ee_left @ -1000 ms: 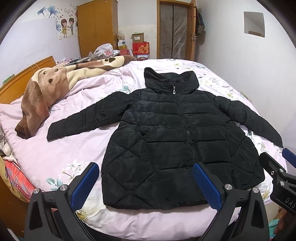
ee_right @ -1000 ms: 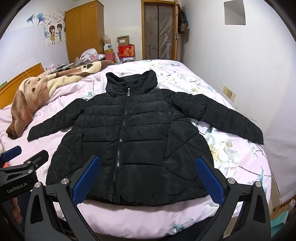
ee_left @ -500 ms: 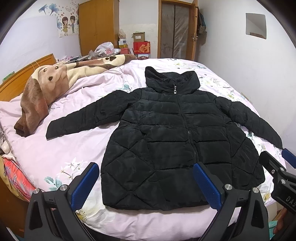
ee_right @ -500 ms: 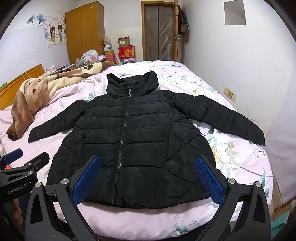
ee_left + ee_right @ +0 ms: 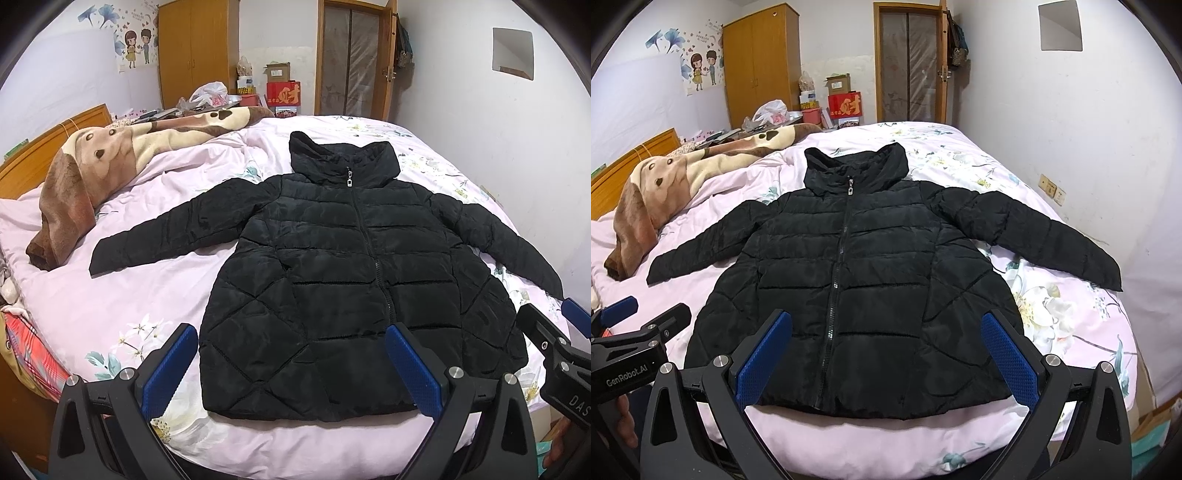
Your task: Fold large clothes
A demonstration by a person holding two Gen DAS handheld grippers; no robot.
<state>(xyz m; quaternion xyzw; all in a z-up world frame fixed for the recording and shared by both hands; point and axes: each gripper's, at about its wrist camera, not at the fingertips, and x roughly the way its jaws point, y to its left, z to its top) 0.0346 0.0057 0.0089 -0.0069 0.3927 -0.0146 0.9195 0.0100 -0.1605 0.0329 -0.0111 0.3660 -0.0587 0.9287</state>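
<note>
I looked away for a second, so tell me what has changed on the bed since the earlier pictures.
Almost nothing. Both cameras drifted slightly, so the black puffer jacket sits a touch differently in each view, but it lies spread flat, zipped, sleeves out, as before. The left hand-held gripper and right hand-held gripper stay open and hold nothing. The dog-print blanket has not moved.

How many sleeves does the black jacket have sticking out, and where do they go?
2. The black jacket lies flat on the bed. One sleeve stretches toward the brown blanket; the other sleeve stretches toward the white wall. Neither is folded in yet.
</note>
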